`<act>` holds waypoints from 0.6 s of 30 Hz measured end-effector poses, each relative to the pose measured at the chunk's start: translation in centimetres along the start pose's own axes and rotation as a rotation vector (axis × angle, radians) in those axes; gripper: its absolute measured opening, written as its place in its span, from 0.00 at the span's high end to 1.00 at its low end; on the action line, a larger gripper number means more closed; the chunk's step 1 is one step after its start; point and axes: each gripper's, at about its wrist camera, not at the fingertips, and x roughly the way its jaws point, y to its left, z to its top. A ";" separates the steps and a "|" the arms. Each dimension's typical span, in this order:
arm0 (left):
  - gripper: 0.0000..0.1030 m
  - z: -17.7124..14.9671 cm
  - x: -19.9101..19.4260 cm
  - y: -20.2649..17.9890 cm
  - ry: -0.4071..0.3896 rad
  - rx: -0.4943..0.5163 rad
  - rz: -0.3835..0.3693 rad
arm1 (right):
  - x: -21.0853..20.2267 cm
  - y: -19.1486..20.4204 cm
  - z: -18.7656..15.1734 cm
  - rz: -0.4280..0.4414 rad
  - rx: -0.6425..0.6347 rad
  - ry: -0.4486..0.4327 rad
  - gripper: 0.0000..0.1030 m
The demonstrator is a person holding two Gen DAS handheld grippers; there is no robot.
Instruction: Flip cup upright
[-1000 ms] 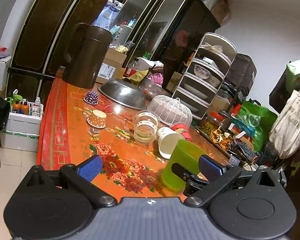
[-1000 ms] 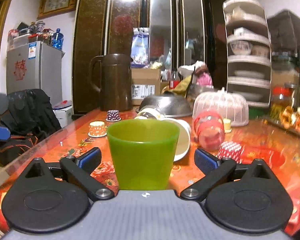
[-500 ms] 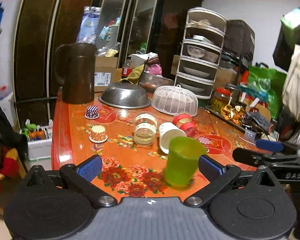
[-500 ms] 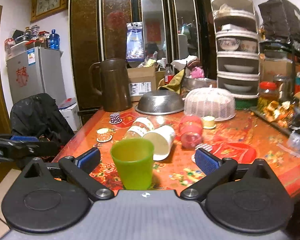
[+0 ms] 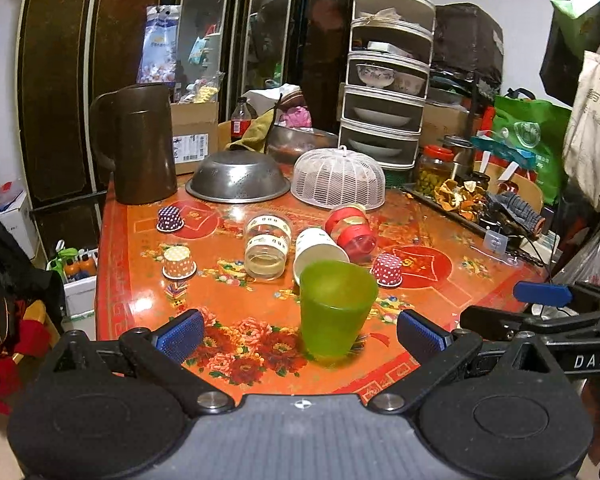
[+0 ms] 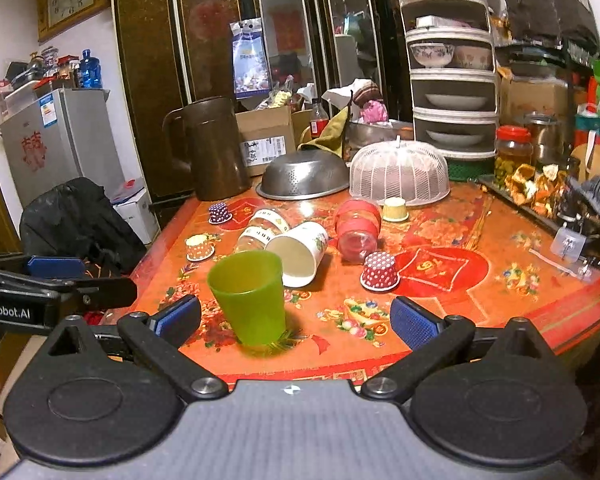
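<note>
A green plastic cup (image 5: 336, 312) stands upright, mouth up, near the front edge of the red flowered table (image 5: 140, 272); it also shows in the right wrist view (image 6: 249, 296). My left gripper (image 5: 300, 334) is open and empty, held back from the cup. My right gripper (image 6: 296, 320) is open and empty, also back from the cup. Each gripper shows at the edge of the other's view: the right gripper (image 5: 540, 304) and the left gripper (image 6: 56, 276).
Behind the green cup lie a white paper cup (image 5: 318, 250), a glass jar (image 5: 268, 246) and a red-banded jar (image 5: 350, 228) on their sides. Small patterned paper cups (image 5: 386, 270), a steel colander (image 5: 238, 176), a white mesh cover (image 5: 338, 178) and a brown jug (image 5: 140, 142) stand farther back.
Both grippers have drawn back from the green cup, which stays upright on the table. The cup was between the right gripper's open fingers a second ago and now stands apart from it.
</note>
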 end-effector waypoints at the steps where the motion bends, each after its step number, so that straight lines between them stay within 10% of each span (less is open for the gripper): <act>1: 0.00 0.0 0.0 0.0 0.001 -0.003 0.002 | 0.1 0.0 0.0 0.003 0.000 0.002 0.01; 18: 0.00 -0.1 0.1 -0.7 0.016 0.018 0.018 | -0.4 0.7 -0.1 0.026 -0.030 -0.011 0.01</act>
